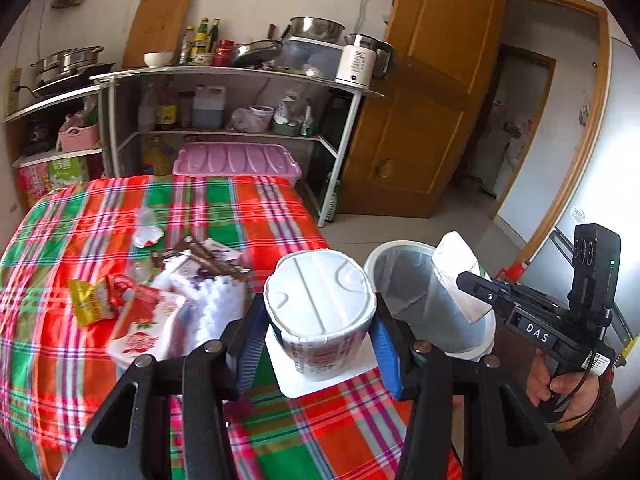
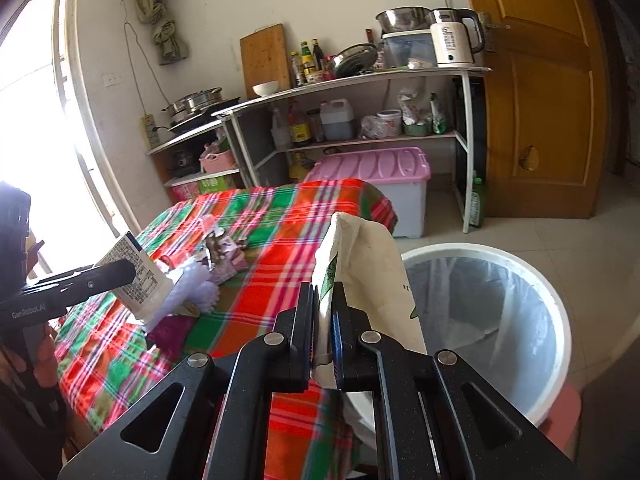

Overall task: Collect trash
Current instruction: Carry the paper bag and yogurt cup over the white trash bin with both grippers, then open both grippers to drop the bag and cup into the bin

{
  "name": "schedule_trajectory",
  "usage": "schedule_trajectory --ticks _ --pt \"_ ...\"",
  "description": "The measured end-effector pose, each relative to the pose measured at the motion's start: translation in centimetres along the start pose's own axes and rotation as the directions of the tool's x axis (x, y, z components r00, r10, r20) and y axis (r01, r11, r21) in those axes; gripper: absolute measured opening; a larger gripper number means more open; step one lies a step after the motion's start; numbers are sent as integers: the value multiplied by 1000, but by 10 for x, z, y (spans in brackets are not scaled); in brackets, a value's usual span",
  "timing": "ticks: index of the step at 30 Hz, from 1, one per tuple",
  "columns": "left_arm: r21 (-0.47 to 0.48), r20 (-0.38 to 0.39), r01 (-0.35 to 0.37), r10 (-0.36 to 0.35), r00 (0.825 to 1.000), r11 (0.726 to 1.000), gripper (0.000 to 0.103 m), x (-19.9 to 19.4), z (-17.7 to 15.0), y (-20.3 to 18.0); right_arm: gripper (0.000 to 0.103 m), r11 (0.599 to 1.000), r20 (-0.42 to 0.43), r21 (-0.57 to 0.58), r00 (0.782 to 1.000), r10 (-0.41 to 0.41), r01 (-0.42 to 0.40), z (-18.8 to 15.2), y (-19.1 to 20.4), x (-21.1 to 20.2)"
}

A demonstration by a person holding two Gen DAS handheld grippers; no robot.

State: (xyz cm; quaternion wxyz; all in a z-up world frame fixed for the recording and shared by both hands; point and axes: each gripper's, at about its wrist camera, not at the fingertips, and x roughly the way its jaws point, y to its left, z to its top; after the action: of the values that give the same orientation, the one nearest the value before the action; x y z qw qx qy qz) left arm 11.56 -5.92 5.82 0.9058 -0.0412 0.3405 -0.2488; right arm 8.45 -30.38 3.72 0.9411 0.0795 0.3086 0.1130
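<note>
My left gripper (image 1: 318, 304) is shut on a white instant-noodle cup (image 1: 320, 292), its blue pads pressing both sides, above the plaid table's near right corner. The same cup (image 2: 136, 280) appears at the left of the right wrist view, tilted. My right gripper (image 2: 324, 288) is shut on a flat cream pouch (image 2: 372, 272), held over the near rim of a white trash bin (image 2: 460, 249) with a grey liner. From the left wrist view that pouch (image 1: 460, 276) hangs over the bin (image 1: 372, 264). Loose wrappers (image 1: 132, 312) lie on the cloth.
The plaid-covered table (image 1: 248, 204) holds a yellow packet (image 1: 86, 300), a white fluffy piece (image 1: 216, 300) and a clear plastic cup (image 1: 146, 224). Behind stand metal shelves (image 1: 240, 74) with kitchenware, a pink-lidded box (image 1: 236, 160) and a wooden door (image 1: 432, 92). Tiled floor surrounds the bin.
</note>
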Motion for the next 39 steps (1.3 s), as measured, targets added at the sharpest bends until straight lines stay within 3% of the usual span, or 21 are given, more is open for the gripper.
schedule_trajectory --ticks 9,18,27,30,32,39 --pt "56 -100 154 -147 984 987 51 71 12 -72 8 991 -59 87 994 -97 102 -16 -67 -2" --pt "85 -185 171 -153 971 982 52 119 4 -112 8 978 -132 114 978 -160 176 -33 -109 10" --pt "84 -226 189 -166 960 978 52 147 4 -129 9 974 -158 104 970 -183 201 -37 -120 21" --pt "84 -230 183 -159 960 980 59 150 3 -128 20 973 -164 100 968 -189 207 -40 -121 20" --pt "75 -228 168 -147 962 983 66 150 3 -125 42 972 -166 85 965 -202 218 -39 -118 22" --pt "68 -213 153 -135 968 986 70 137 2 -112 44 969 -155 124 968 -196 216 -40 -116 16"
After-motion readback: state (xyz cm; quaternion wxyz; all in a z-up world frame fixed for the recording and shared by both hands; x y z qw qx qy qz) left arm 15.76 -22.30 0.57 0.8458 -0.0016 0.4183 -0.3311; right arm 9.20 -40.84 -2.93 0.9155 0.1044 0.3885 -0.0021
